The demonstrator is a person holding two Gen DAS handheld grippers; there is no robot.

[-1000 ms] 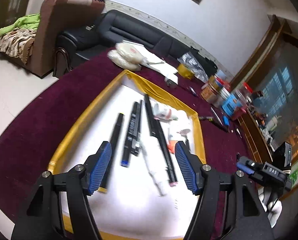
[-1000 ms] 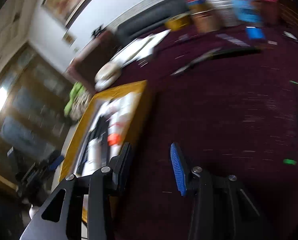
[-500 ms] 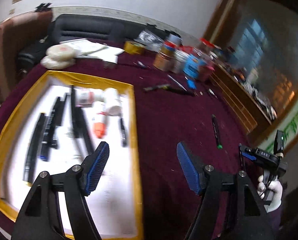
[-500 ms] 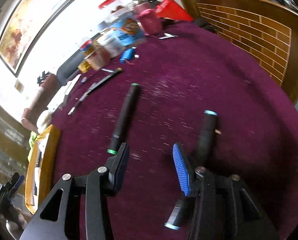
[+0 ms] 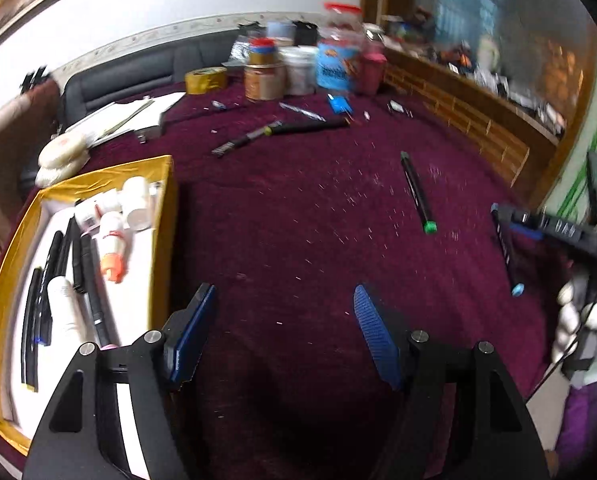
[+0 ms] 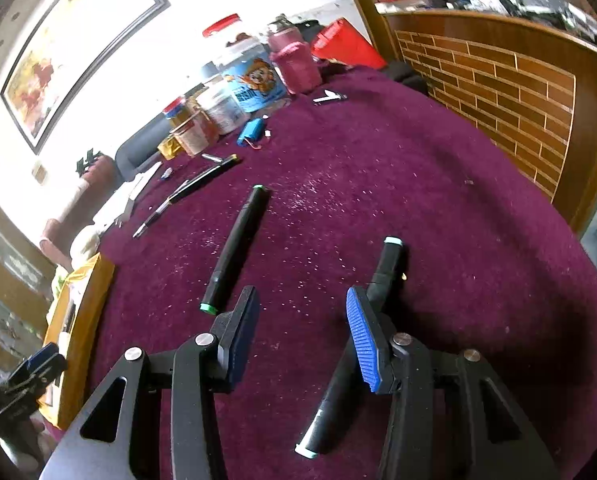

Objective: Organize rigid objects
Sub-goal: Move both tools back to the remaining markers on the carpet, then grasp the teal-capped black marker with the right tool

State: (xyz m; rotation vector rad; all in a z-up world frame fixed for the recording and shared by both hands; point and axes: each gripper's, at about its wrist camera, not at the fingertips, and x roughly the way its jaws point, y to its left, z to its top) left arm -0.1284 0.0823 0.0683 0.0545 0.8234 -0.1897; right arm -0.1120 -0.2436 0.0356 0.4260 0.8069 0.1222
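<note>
A gold-rimmed tray with a white floor lies at the left, holding several pens and white tubes. My left gripper hangs open over bare purple cloth just right of it, nothing between its fingers. A black marker with green caps lies ahead. A black marker with light-blue caps lies to its right. My right gripper is open above the cloth. The green-capped marker ends just ahead of its left finger, and the blue-capped marker runs under its right finger.
Jars and tubs, a tape roll, a blue battery pack and a long black-handled tool crowd the table's far side. Papers lie back left. A brick-patterned wooden counter borders the right. A gloved hand holds the right gripper.
My left gripper swung right from above the tray to the cloth beside it. My right gripper swept from the tray's edge to the two markers, then held still.
</note>
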